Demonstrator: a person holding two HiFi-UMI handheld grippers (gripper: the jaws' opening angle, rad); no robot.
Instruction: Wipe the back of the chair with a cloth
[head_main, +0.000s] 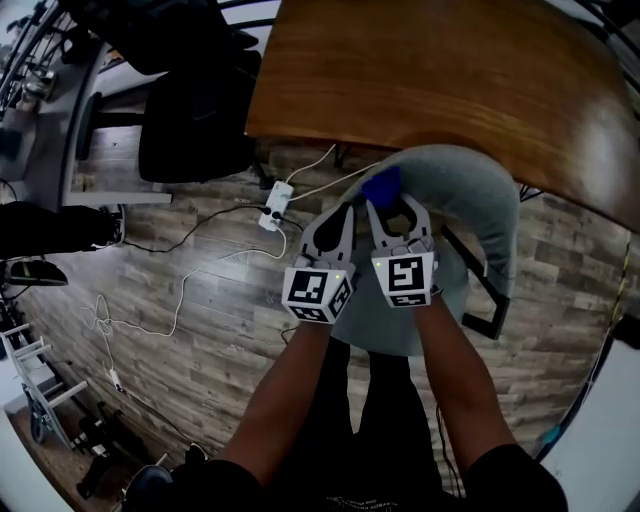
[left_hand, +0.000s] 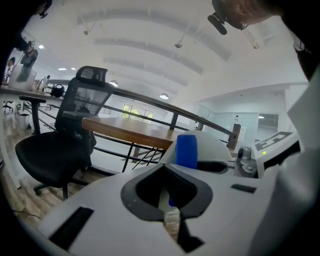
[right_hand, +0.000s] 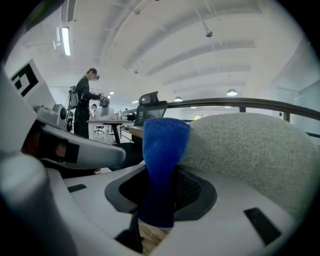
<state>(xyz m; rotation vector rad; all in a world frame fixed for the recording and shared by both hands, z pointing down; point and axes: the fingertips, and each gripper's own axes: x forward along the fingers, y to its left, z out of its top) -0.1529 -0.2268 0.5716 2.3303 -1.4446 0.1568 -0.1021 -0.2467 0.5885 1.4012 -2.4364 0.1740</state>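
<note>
From the head view, both forearms reach down over a wood floor (head_main: 190, 300), with the two grippers side by side at the near edge of the grey chair (head_main: 480, 200). The right gripper (head_main: 388, 204) is clenched on a blue cloth (head_main: 381, 186), which lies against the top edge of the chair back. The left gripper (head_main: 347, 210) sits just beside it, its jaws drawn together. The chair is tucked under a brown desk (head_main: 450, 70). A black office chair (head_main: 195, 110) stands to the left, and a white power strip (head_main: 276, 205) lies on the floor. In the left gripper view, the left gripper (left_hand: 166, 166) has its jaws closed with nothing between them. The cloth (left_hand: 186, 150) stands upright just past their tips, in front of the chair (left_hand: 215, 147), with the desk (left_hand: 135, 132) and office chair (left_hand: 75, 130) beyond. In the right gripper view, the right gripper (right_hand: 161, 172) pinches the cloth (right_hand: 162, 145). The cloth rises from the jaws and touches the chair (right_hand: 250, 150) on its right. A person (right_hand: 85, 100) stands far off at the left.
</note>
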